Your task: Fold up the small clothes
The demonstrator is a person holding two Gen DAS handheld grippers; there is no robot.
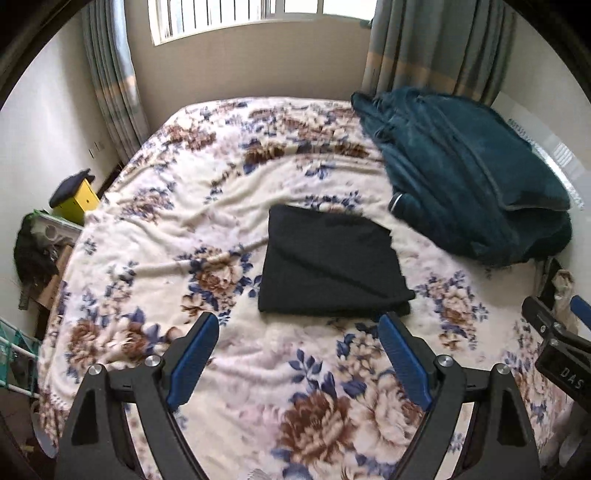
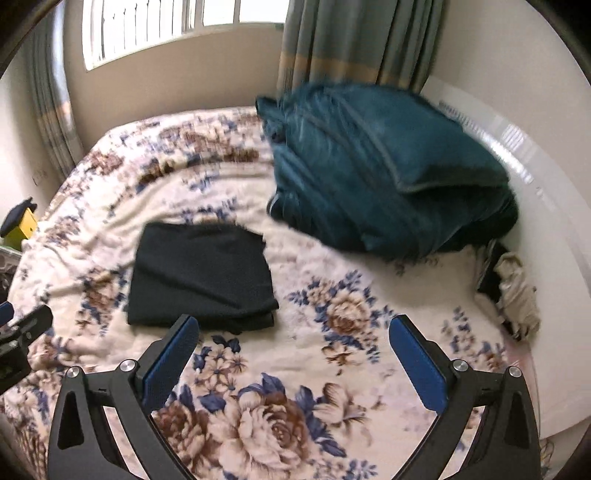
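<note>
On the bed, a folded black garment (image 1: 332,266) lay flat on the flowered blanket (image 1: 155,236), near the middle of the mattress. Its edges were roughly squared, with the layered fold edges facing the grippers. Above the blanket and short of the garment, the left gripper (image 1: 299,325) hung with its blue-padded jaws spread wide and nothing between them. The right gripper (image 2: 293,326) hung beside it, likewise spread wide and empty, its tips clear of the cloth; the garment sat ahead and to the left in that view (image 2: 203,273). Neither gripper touched the garment. A heap of dark teal bedding (image 1: 465,173) was piled at the far right corner of the bed, just beyond the garment but apart from it. A small bundle of pale and dark cloth (image 2: 513,291) lay at the right edge by the white wall. Beyond the bed stood a window (image 1: 236,18) with grey-green curtains (image 1: 436,48), and a yellow box (image 1: 79,199) sat off the left side.
</note>
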